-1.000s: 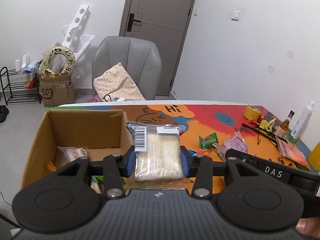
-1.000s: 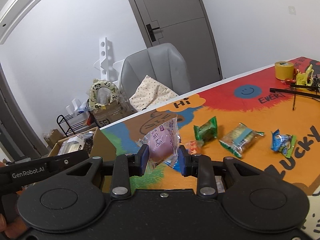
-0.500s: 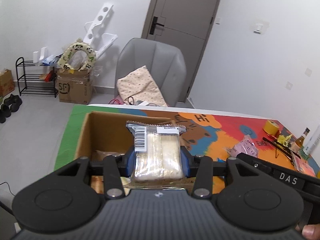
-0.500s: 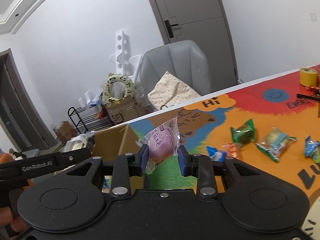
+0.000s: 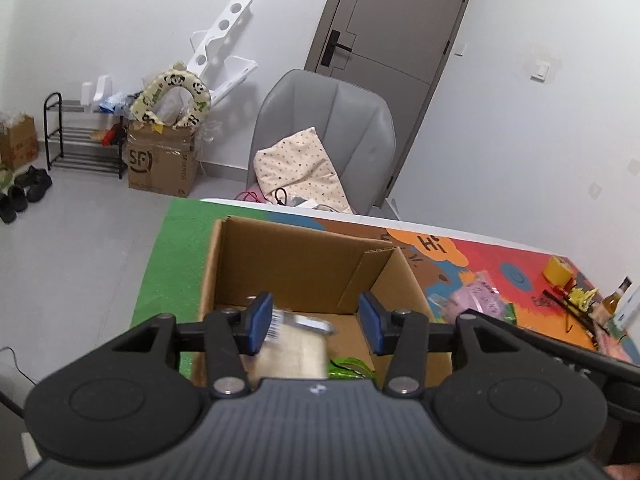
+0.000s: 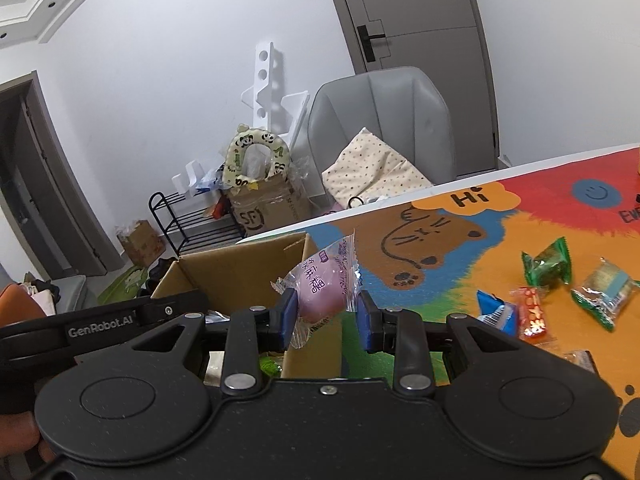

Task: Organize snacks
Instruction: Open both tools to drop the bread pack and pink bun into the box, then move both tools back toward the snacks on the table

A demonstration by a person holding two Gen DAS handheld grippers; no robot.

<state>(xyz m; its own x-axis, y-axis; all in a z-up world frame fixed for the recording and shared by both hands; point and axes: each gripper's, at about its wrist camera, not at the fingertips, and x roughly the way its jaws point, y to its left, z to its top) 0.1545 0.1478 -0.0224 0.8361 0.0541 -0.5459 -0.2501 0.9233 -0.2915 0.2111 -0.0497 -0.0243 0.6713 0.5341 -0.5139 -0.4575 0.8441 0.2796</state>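
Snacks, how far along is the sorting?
Done: a few packets lie in the box, where the left tool, jaws just opening, drops a pale pack. In hand: the right tool holds a pink snack. Left: several packets on the table.

"SF" shows on the floor carton (image 5: 162, 162) left of the grey chair (image 5: 326, 128); "Hi" on the table mat (image 6: 466, 199); "GenRobot.AI" along the left gripper (image 6: 100, 322).

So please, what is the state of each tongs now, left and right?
Left tongs: open, just opening; the pale snack pack is dropping into the cardboard box.
Right tongs: closed on the pink snack packet.
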